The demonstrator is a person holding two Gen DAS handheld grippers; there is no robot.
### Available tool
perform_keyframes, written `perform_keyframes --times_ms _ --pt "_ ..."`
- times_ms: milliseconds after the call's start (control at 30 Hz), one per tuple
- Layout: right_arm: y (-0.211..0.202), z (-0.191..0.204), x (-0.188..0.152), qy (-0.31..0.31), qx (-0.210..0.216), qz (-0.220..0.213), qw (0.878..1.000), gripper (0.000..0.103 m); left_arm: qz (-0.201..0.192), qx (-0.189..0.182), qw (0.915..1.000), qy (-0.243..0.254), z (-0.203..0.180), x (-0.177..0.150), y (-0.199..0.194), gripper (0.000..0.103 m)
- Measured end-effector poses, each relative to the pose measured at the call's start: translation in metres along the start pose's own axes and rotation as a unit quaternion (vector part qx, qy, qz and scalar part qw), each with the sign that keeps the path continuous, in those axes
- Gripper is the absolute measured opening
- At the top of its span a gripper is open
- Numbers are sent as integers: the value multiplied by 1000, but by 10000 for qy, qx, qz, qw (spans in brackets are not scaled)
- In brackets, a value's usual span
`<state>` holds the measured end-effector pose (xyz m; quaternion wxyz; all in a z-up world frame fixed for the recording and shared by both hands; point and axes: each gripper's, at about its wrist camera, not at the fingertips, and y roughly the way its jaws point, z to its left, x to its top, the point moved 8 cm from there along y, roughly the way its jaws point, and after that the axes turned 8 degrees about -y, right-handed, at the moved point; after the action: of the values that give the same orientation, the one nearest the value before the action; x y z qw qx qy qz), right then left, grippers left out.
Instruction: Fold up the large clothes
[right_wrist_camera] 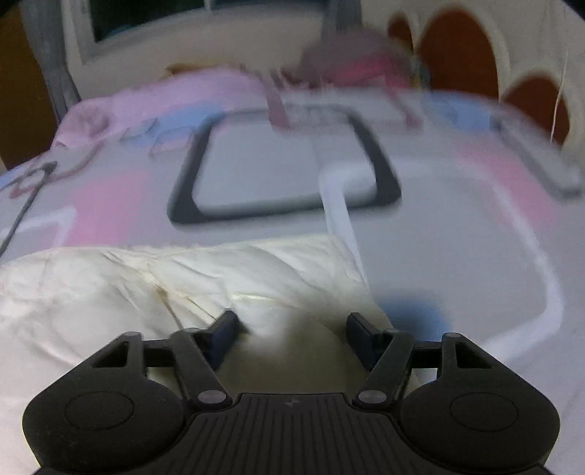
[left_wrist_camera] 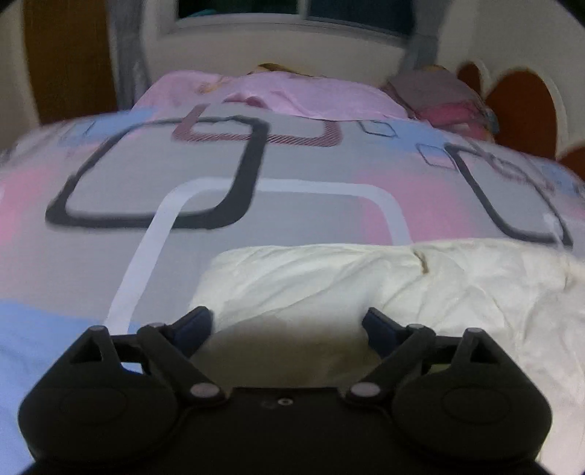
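A crumpled cream-white garment (left_wrist_camera: 384, 285) lies flat on the near part of a bed with a grey, pink and blue patterned sheet (left_wrist_camera: 292, 219). My left gripper (left_wrist_camera: 287, 318) is open just above the garment's left end, whose rounded corner sits below the gap between the fingers. In the right wrist view the same garment (right_wrist_camera: 146, 285) fills the lower left. My right gripper (right_wrist_camera: 292, 321) is open over its right end, with a fold of cloth rising between the fingers. The pads do not press on the cloth in either view.
A pink blanket (left_wrist_camera: 278, 91) is bunched at the far end of the bed. A grey and pink pile of clothes (left_wrist_camera: 446, 98) lies at the far right by a red-brown headboard (left_wrist_camera: 519, 109). A dark cable (right_wrist_camera: 25, 208) runs along the sheet's left edge. A window (left_wrist_camera: 292, 11) is behind.
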<state>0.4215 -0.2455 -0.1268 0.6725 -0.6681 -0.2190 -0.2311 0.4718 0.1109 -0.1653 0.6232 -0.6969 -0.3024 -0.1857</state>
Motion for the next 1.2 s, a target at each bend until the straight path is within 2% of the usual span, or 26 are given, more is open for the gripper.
perform_keyframes --times_ms 67,133,233,267,333,400,467,500,533,567,667,700,767,800,867,933,1033,1200 --pt "-38 -1 -1 -29 29 -558 9984 66 -303 8 9995 -114 5 1 -30 86" --pt "-84 5 -13 -168 221 -1082 9937 66 -614 -63 9980 -143 9 -9 -68 90" --pt "-133 13 -52 -481 345 -1337 9892 66 -871 -141 9960 -133 10 -46 -119 92" --pt "-141 13 -67 -575 338 -1309 9891 66 -838 -194 9963 -95 9 -62 -129 93" --pt "-138 11 -99 -761 160 -994 9920 66 -625 3 9980 56 14 -90 -126 91" --pt "-109 3 -130 -826 -19 -333 9960 66 -287 267 9992 112 23 -115 -107 94" --pt "-98 -2 -136 -554 228 -279 9978 66 -320 148 9989 -304 37 -124 -102 97" --pt "-102 -3 -134 -537 201 -287 9979 66 -283 210 9981 -498 43 -123 -106 95" --pt "-113 -5 -131 -553 99 -402 9976 66 -296 297 9972 -626 49 -121 -113 88" --pt "-128 -6 -127 -578 64 -615 9964 66 -399 347 9960 -717 52 -119 -127 88" --pt "-163 -5 -126 -606 291 -1016 9925 66 -819 242 9926 -861 59 -126 -170 95" --pt "-173 -1 -129 -635 385 -1137 9907 66 -837 164 9916 -973 58 -133 -180 94" --pt "-184 10 -134 -550 615 -1313 9879 66 -583 -108 9900 -1279 56 -149 -181 85" --pt "-186 17 -136 -479 751 -1378 9865 49 -494 -225 9882 -1433 54 -158 -178 77" --pt "-184 32 -136 -285 992 -1265 9866 17 -356 -372 9803 -1909 55 -167 -166 71" --pt "-182 41 -135 -194 1229 -1189 9851 17 -346 -665 9657 -2488 58 -169 -154 67" --pt "-180 71 -123 -269 1480 -1165 9817 17 -359 -947 9435 -3155 65 -165 -133 66" --pt "-159 109 -104 -267 1695 -976 9803 17 -505 -1358 9159 -3744 72 -154 -113 63"
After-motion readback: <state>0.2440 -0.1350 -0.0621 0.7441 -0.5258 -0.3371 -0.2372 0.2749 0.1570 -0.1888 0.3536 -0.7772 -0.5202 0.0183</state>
